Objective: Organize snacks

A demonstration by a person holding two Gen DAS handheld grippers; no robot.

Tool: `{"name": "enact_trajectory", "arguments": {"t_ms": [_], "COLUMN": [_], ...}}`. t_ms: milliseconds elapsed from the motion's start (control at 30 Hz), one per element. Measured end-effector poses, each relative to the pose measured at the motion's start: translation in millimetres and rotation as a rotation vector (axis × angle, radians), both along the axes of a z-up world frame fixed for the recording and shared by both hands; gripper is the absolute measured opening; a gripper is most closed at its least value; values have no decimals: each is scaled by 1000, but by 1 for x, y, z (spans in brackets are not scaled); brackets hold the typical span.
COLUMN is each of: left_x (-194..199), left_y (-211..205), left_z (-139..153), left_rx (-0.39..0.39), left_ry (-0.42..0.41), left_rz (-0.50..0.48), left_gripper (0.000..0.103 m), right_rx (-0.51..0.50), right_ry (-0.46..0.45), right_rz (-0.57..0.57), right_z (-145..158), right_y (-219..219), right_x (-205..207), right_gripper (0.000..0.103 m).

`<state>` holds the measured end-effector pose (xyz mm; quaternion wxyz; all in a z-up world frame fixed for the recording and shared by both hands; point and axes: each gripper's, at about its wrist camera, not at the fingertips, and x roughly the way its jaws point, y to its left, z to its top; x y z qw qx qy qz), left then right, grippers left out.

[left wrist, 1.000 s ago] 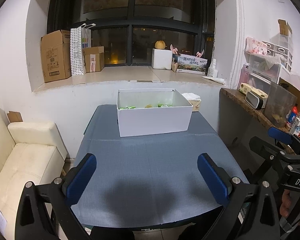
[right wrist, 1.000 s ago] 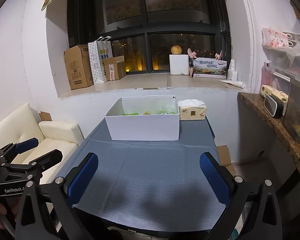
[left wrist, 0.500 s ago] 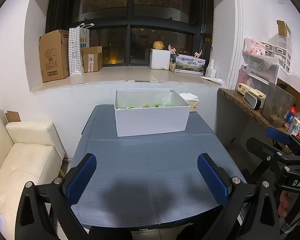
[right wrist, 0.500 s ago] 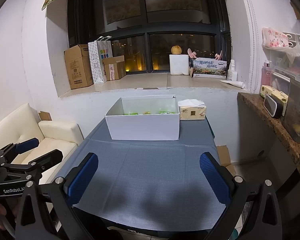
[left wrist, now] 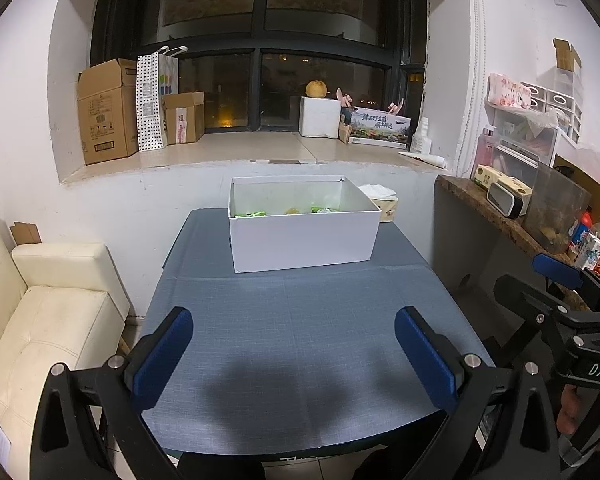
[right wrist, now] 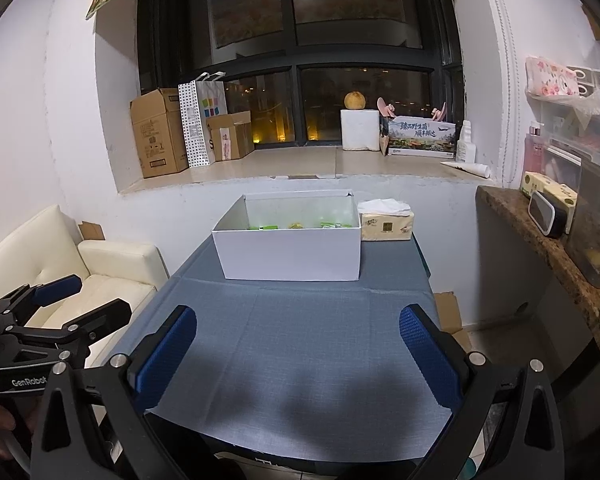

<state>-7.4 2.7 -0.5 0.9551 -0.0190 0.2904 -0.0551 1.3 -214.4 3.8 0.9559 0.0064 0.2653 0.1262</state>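
Observation:
A white open box (left wrist: 302,240) (right wrist: 288,254) stands at the far end of the blue-grey table (left wrist: 296,344) (right wrist: 300,344). Green and yellow snack packets (left wrist: 290,211) (right wrist: 296,225) show just above its front wall. My left gripper (left wrist: 294,354) is open over the table's near edge, nothing between its blue pads. My right gripper (right wrist: 298,358) is open as well, also empty, over the near edge. Each gripper also shows at the side of the other's view: the right gripper (left wrist: 556,284) and the left gripper (right wrist: 56,296).
A tissue pack (right wrist: 386,220) lies right of the box. A cream sofa (left wrist: 40,312) stands left of the table, a cluttered stone counter (left wrist: 512,224) to the right. Cardboard boxes (left wrist: 108,112) and a paper bag sit on the window sill behind.
The left wrist view has drifted slightly, so the box sits a little further left in it. Both grippers stay open and empty.

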Motion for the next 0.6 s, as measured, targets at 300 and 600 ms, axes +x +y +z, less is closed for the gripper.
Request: {"name": "enact_trajectory", "arguments": {"t_ms": [300, 600], "left_x": [-1, -1], "left_y": [-1, -1], "left_z": [1, 1], "left_rx": [2, 2], "left_ry": [-1, -1], "left_rz": [2, 1], "left_gripper": [103, 103], "right_rx": [-2, -3], "right_ry": [-1, -3], "right_rz": [3, 7], "right_z": [0, 0], "right_y": [1, 3], "right_x": [0, 1], "right_gripper": [103, 103]}}
